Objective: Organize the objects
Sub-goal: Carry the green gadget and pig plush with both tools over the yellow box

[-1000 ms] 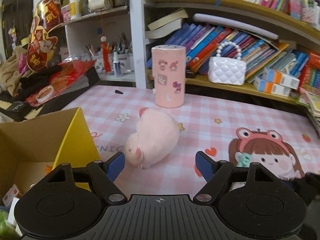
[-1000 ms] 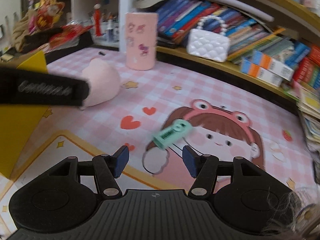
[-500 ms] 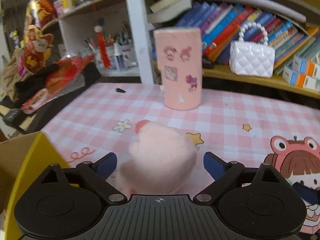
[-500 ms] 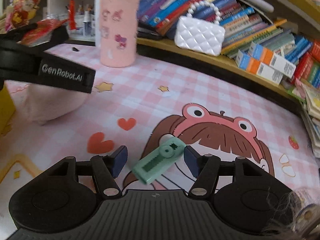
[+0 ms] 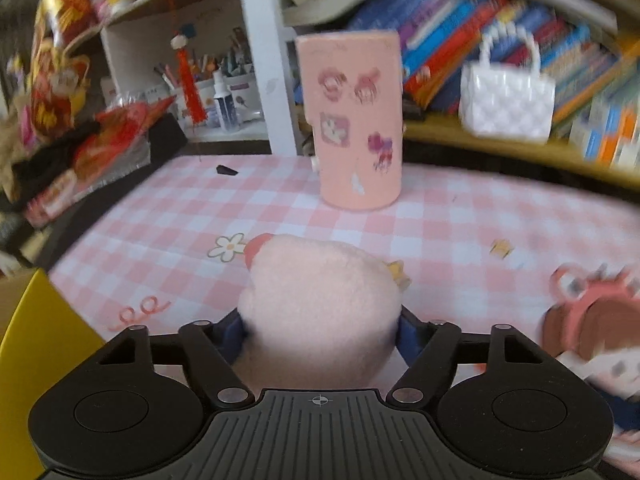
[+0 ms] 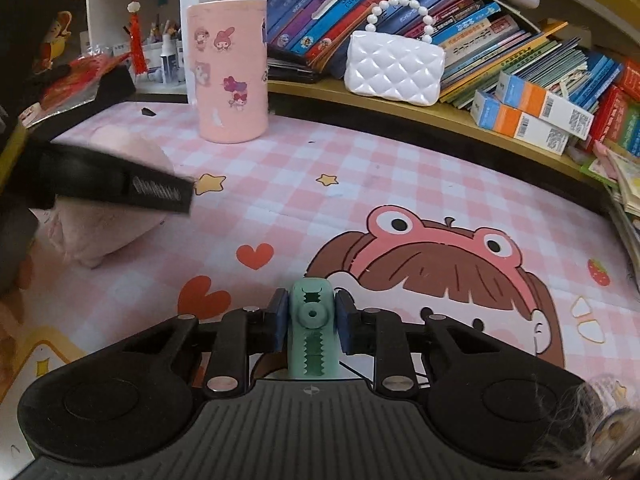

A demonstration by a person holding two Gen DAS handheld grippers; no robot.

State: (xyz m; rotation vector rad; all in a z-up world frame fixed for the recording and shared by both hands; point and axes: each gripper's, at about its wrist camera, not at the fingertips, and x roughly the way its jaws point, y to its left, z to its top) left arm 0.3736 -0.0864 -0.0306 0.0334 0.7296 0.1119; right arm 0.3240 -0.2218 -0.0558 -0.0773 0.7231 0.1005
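Plush toy (image 5: 320, 304) squeezed between left jaws, green clip (image 6: 312, 332) between right jaws

light: even, soft shadows | left view: motion-blurred | right view: sharp | edges: fisheye-bent

Pink plush toy (image 5: 320, 304), green clip (image 6: 312, 332), both clamped.

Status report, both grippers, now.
Left gripper just closed on pink plush. Right gripper just clamped green clip. Nothing in the way.
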